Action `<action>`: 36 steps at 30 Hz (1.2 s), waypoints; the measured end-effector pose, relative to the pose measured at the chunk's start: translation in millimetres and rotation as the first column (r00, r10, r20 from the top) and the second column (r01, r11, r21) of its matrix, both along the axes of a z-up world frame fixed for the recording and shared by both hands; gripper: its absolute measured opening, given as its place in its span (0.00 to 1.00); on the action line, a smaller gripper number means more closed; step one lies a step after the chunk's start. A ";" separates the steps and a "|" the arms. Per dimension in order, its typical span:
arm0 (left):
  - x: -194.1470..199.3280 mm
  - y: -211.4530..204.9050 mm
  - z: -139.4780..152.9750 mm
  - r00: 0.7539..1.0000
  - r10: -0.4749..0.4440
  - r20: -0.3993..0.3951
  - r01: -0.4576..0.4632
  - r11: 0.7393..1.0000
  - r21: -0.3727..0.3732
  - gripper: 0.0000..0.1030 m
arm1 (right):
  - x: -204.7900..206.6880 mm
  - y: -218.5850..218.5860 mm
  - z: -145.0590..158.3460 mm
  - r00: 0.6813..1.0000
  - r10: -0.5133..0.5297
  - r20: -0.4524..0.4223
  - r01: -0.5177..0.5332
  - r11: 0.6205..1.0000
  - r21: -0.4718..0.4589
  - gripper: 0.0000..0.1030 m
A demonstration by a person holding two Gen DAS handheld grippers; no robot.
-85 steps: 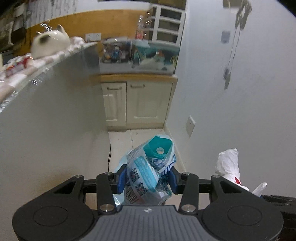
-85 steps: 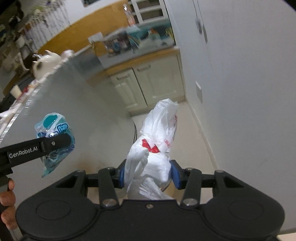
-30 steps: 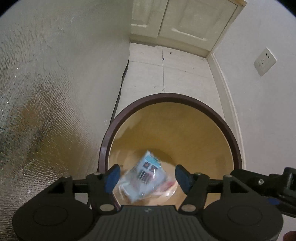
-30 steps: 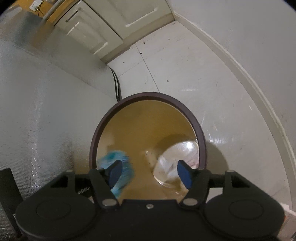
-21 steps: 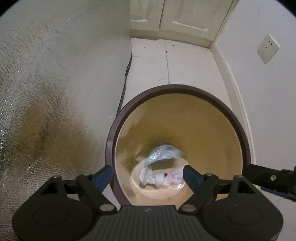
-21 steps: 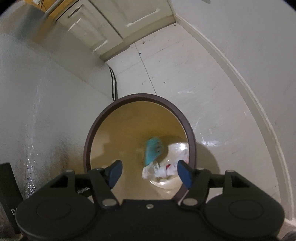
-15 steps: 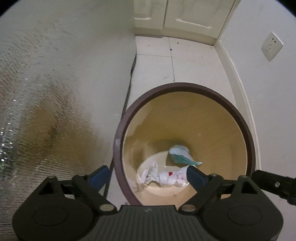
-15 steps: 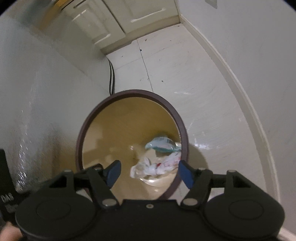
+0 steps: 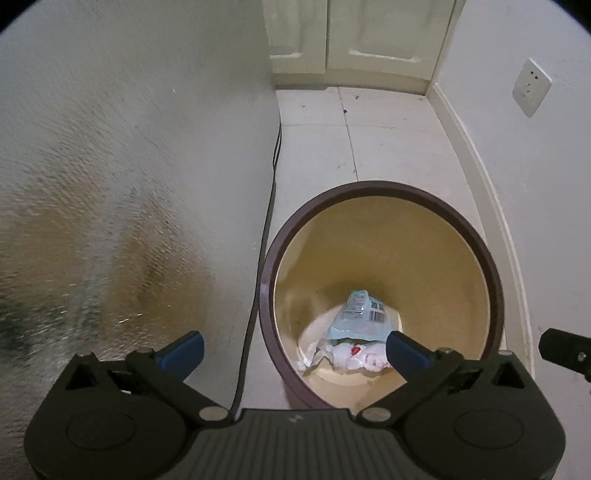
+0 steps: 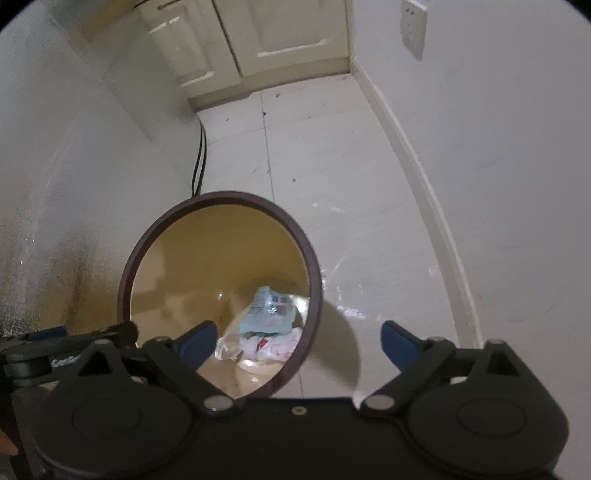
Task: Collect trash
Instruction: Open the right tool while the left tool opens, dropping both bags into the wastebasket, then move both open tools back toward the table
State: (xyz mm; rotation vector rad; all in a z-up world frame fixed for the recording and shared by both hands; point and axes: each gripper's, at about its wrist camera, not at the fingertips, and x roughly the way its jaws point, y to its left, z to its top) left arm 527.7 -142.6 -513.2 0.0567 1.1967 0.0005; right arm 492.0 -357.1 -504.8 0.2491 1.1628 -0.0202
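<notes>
Colours around the bin: dark rim, mustard inside, pale room.

The trash bin (image 9: 380, 186) has a dark maroon-brown rim and a mustard-yellow inner wall. At its bottom lies a pale teal wrapper (image 9: 360, 317) with a white label panel printed in black barcodes, over a crumpled white plastic bag (image 9: 347, 356) carrying a small red mark. Both the left gripper (image 9: 293, 349) and the right gripper (image 10: 299, 341) are black with blue finger pads. The floor tiles (image 9: 388, 147) are off-white with dark specks, a black cable (image 9: 271, 192) runs along them, and the cabinet doors (image 9: 354, 33) look cream. The left-hand panel (image 9: 110, 166) appears silvery with a fine embossed grain.
</notes>
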 end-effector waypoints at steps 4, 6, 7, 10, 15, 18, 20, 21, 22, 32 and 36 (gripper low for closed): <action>-14.6 -2.9 22.6 0.999 -0.024 0.031 0.023 0.998 0.051 1.00 | -10.8 -0.5 10.5 1.000 -0.007 0.012 0.007 0.999 -0.037 1.00; -22.6 -1.9 33.9 0.999 -0.022 0.037 0.020 0.999 0.033 1.00 | -18.7 -1.9 17.3 1.000 -0.014 0.021 0.015 0.999 -0.037 1.00; -27.2 -1.5 40.1 0.999 -0.021 0.041 0.020 0.999 0.028 1.00 | -23.6 -3.0 20.2 1.000 -0.012 0.019 0.013 0.999 -0.041 1.00; -40.8 -3.2 57.3 0.998 -0.026 0.054 0.024 0.999 0.029 1.00 | -38.1 -5.3 32.2 1.000 0.000 0.023 0.002 0.997 -0.077 1.00; -66.0 -9.8 95.0 0.995 -0.031 0.090 0.029 0.999 0.017 1.00 | -63.7 -15.6 65.7 0.998 -0.027 0.063 0.032 0.996 -0.078 1.00; -82.5 -14.9 124.8 0.990 -0.033 0.134 0.033 0.999 -0.001 1.00 | -82.3 -23.6 91.7 0.994 -0.045 0.095 0.053 0.995 -0.081 1.00; -93.6 -21.9 144.3 0.986 -0.039 0.165 0.042 0.999 -0.014 1.00 | -95.3 -28.4 112.0 0.991 -0.060 0.121 0.070 0.994 -0.082 1.00; -100.6 -24.3 156.0 0.982 -0.042 0.184 0.047 0.999 -0.022 1.00 | -102.2 -31.2 123.6 0.989 -0.067 0.134 0.078 0.994 -0.082 1.00; -106.6 -25.9 166.0 0.979 -0.043 0.200 0.050 0.998 -0.029 1.00 | -105.8 -34.4 132.9 0.987 -0.070 0.146 0.082 0.993 -0.082 1.00; -171.9 -20.9 255.0 0.942 -0.018 0.336 0.045 0.996 -0.074 1.00 | -170.3 -46.4 234.0 0.952 -0.074 0.298 0.115 0.985 -0.124 1.00; -196.9 -14.5 294.4 0.918 -0.007 0.396 0.050 0.994 -0.099 1.00 | -194.0 -45.7 272.3 0.929 -0.069 0.364 0.121 0.985 -0.123 1.00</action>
